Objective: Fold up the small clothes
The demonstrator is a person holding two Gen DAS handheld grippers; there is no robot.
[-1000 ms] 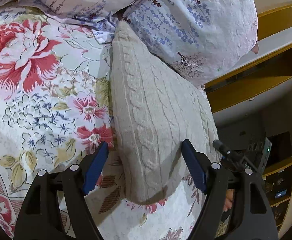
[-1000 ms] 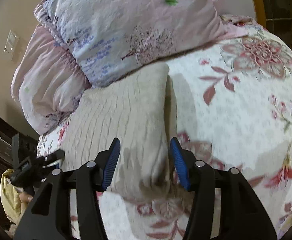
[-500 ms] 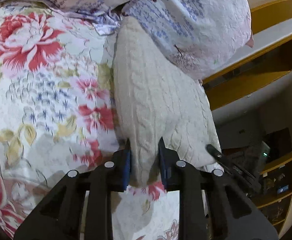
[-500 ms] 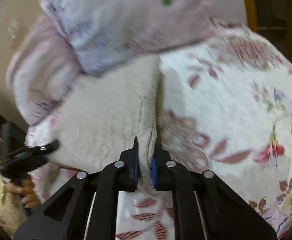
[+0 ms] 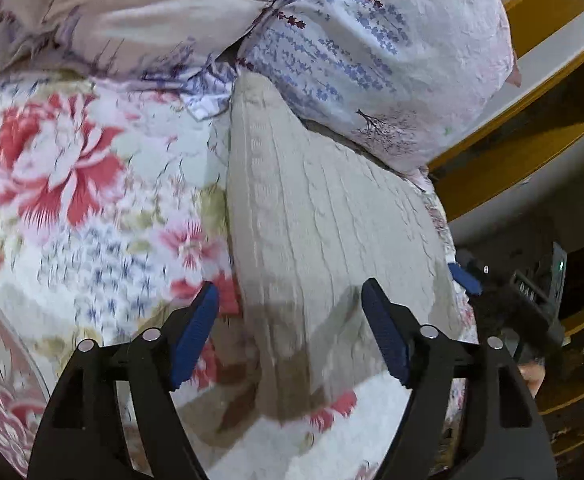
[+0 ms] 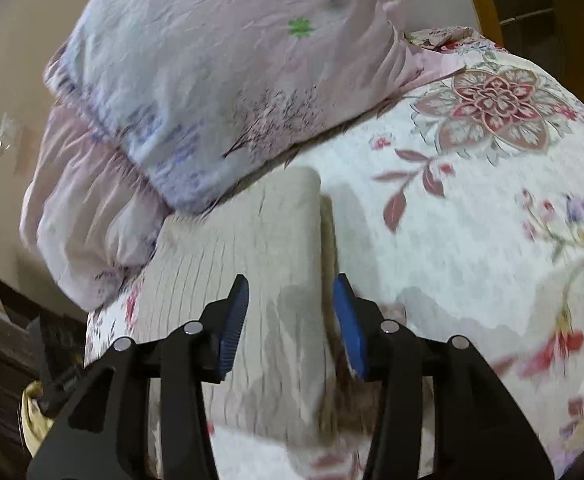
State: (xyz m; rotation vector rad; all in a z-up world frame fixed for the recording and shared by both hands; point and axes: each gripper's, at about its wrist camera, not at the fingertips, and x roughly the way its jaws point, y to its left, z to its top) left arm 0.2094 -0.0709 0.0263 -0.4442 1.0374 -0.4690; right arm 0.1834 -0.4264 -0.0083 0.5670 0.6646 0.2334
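Floral bedding covers the whole work surface: a white quilted bedspread (image 5: 71, 216) printed with large red and pink blooms, with a pale pillow patterned in blue and purple sprigs (image 5: 372, 52) lying beyond it. Seen from the left wrist camera, the folded cream cable-knit garment (image 5: 324, 232) stretches away from the left gripper (image 5: 289, 336), its near end lying between and just below the two blue-padded fingers (image 5: 193, 340). The jaws are opening and stand well apart, neither pad pressing on the knit. Its far end tucks under the pillow's edge, up and ahead of the tongs. To the right of the tongs sits a yellow wooden shelf unit (image 5: 524, 152), and at the right edge of the garment the right gripper's blue fingertip (image 5: 466, 280) shows, blurred. From the right wrist camera, the right gripper (image 6: 289, 320) hangs over the same cream garment (image 6: 243, 280), whose long right-hand folded edge runs straight ahead between the fingers. These jaws too are opening, set a moderate way apart, and the pads seem clear of the cloth, though motion blur makes the gap at the right pad hard to judge. Bedspread (image 6: 472, 240) fills the space right of the tongs, while the sprigged pillow (image 6: 219, 80) lies ahead and left, overlapping the garment's far end.
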